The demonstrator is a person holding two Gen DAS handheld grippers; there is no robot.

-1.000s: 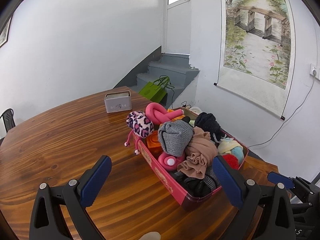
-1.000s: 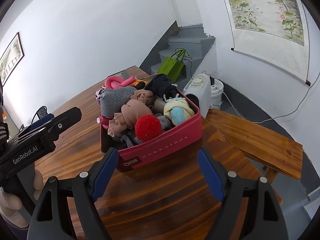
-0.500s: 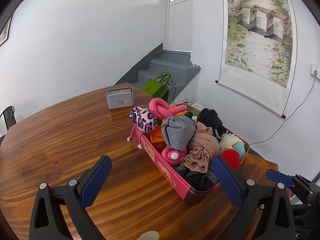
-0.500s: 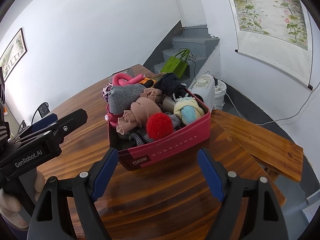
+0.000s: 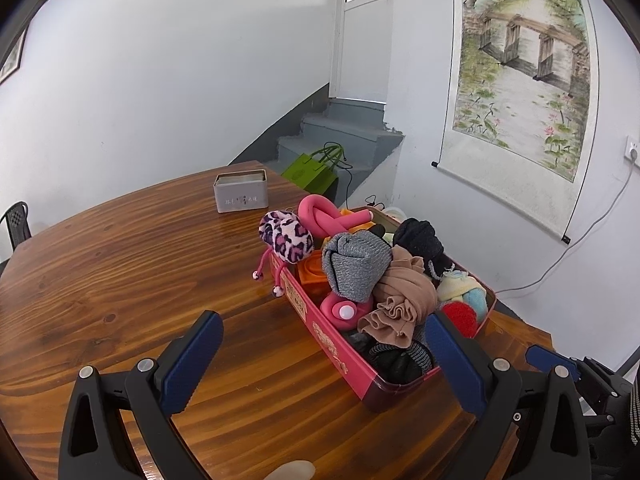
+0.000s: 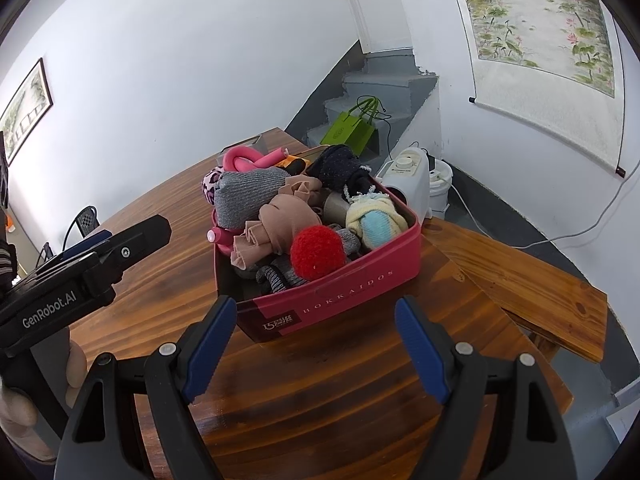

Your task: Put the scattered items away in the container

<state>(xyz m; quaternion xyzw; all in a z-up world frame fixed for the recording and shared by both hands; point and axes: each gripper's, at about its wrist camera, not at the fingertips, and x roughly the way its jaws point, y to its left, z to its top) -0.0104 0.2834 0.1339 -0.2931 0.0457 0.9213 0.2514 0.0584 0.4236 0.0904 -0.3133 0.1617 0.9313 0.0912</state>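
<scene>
The red tin (image 6: 340,300) sits on the wooden counter (image 5: 120,280), near its right edge, heaped full. On top lie a grey sock roll (image 5: 356,264), a tan ruffled cloth (image 5: 400,300), a red pompom (image 6: 318,252), a pale yellow and blue bundle (image 6: 376,222), a dark knit (image 5: 418,238) and a pink foam curler (image 5: 324,218). A leopard-print pouch (image 5: 286,238) perches on the tin's far left rim, its pink cords hanging down outside to the counter.

The left gripper (image 5: 324,364) is released, jaws wide, empty, hovering over the counter just short of the tin's long side. The right gripper (image 6: 316,344) is also released and empty, its jaws spread before the tin's short end without touching it.

A small grey tin (image 5: 240,192) stands apart, further back on the counter. A green bag (image 6: 354,130) rests on the stairs behind.
</scene>
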